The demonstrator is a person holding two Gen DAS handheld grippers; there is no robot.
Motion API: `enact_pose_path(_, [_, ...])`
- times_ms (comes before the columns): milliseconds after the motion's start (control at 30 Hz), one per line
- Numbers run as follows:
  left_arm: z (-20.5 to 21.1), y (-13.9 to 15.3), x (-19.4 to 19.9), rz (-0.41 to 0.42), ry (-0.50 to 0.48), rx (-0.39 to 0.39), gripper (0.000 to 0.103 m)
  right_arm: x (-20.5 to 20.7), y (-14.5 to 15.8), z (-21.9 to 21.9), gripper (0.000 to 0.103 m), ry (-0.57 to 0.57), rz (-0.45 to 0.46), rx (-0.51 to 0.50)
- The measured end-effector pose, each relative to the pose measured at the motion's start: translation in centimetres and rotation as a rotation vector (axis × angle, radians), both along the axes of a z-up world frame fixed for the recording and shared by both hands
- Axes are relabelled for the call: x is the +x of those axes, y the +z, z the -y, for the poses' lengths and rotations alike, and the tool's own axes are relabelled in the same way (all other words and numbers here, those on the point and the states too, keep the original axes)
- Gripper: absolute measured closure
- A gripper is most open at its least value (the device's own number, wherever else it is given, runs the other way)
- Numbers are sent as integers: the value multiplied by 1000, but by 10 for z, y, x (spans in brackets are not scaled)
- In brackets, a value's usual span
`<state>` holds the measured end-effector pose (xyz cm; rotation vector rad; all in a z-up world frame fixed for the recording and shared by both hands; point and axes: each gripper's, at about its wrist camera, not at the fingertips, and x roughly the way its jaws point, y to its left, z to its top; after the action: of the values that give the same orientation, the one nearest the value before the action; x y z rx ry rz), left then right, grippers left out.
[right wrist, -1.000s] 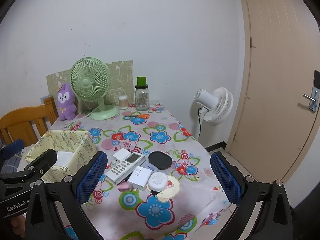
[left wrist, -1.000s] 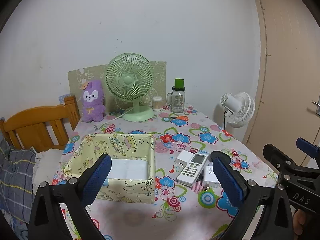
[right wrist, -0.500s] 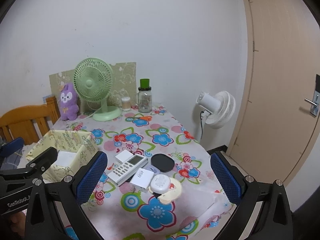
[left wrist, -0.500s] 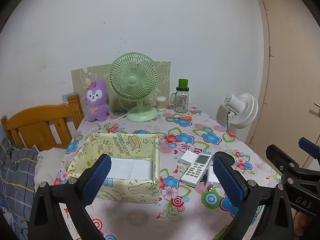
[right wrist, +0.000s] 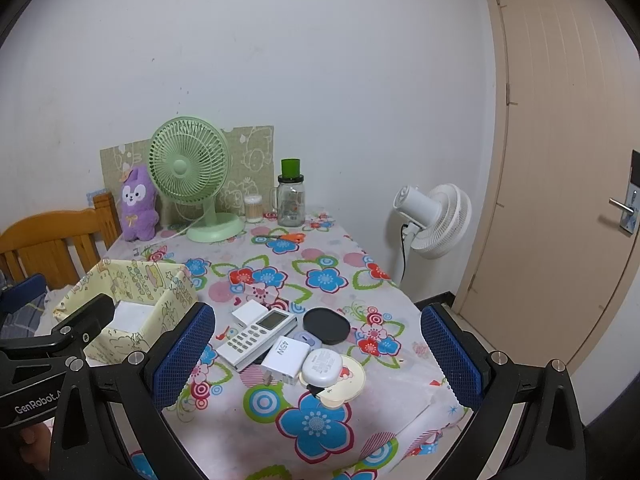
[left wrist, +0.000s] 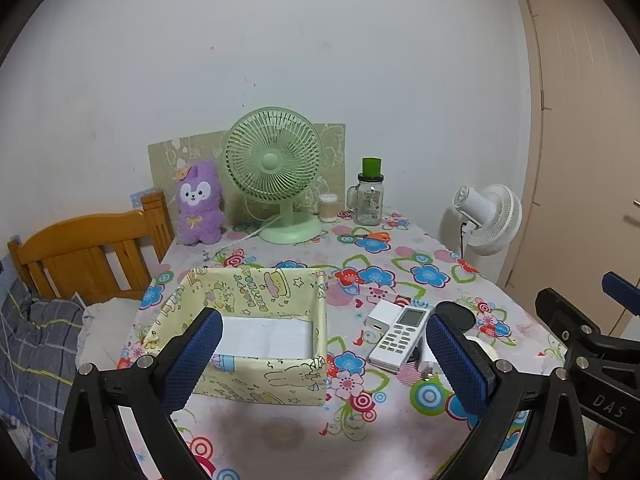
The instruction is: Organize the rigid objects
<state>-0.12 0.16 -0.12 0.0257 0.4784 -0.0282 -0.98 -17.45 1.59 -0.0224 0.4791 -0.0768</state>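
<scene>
Between the blue-padded fingers [right wrist: 182, 354] lie a white remote [right wrist: 256, 338], a white charger [right wrist: 289, 356] and a black disc [right wrist: 326, 325]. The worktop [right wrist: 320, 428] wears bright flowers. Left of the fingers sits a pale yellow cartoon-print box [left wrist: 256, 312].

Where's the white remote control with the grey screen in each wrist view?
Left wrist: white remote control lies right of centre, just right of the yellow fabric box.
Right wrist: remote lies lower centre, left of the black round disc.
Shared landmark: green desk fan at the table's back.
</scene>
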Motion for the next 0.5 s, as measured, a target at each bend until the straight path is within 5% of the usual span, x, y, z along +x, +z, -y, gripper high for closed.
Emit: enact_pose_path(500, [0, -1, -1, -2, 3, 5, 0, -5, 1, -3, 0, -6, 19, -24])
